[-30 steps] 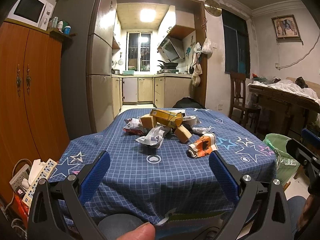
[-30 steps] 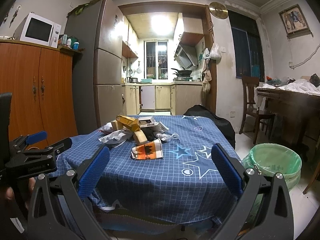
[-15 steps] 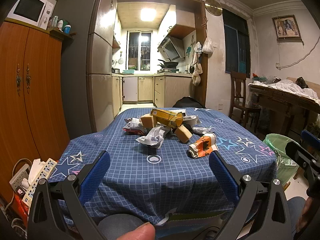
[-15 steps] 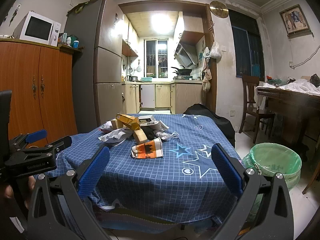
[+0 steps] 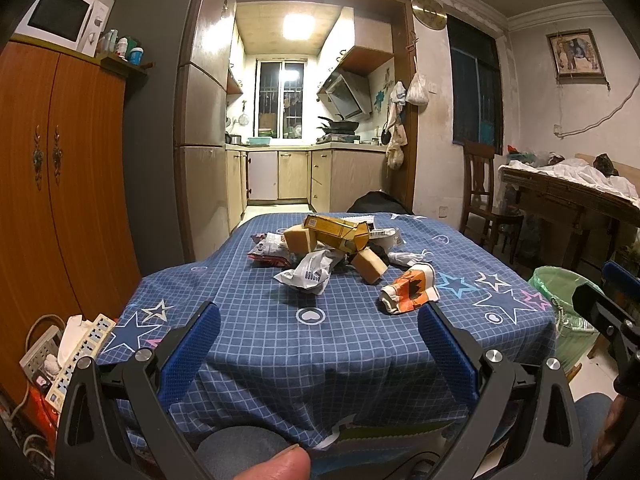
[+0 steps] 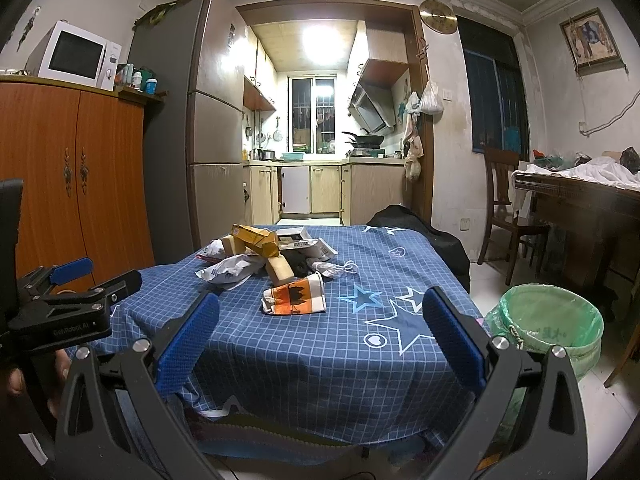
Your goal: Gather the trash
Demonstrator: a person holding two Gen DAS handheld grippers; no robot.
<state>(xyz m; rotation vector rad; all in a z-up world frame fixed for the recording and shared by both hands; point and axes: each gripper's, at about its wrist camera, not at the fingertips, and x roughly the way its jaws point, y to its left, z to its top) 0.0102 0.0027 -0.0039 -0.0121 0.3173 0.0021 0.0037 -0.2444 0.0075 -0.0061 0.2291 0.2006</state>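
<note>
A heap of trash lies on the blue checked tablecloth [image 5: 320,344]: a yellow carton [image 5: 336,230], tan blocks [image 5: 370,266], a crumpled white wrapper [image 5: 310,272] and an orange-and-white crushed cup [image 5: 410,290]. In the right wrist view the cup [image 6: 294,296] lies nearest, ahead of the heap [image 6: 260,248]. My left gripper [image 5: 320,344] is open and empty, short of the table's near edge. My right gripper [image 6: 320,332] is open and empty, also in front of the table. A green-lined bin [image 6: 548,328] stands on the floor right of the table.
A wooden cabinet [image 6: 72,184] with a microwave [image 6: 78,56] stands at the left beside a grey fridge [image 6: 200,120]. A chair [image 6: 508,208] and a cluttered wooden table [image 6: 588,216] are at the right. Power strips [image 5: 68,356] lie at the lower left.
The views have barely shifted. Both grippers stay open and the trash has not moved.
</note>
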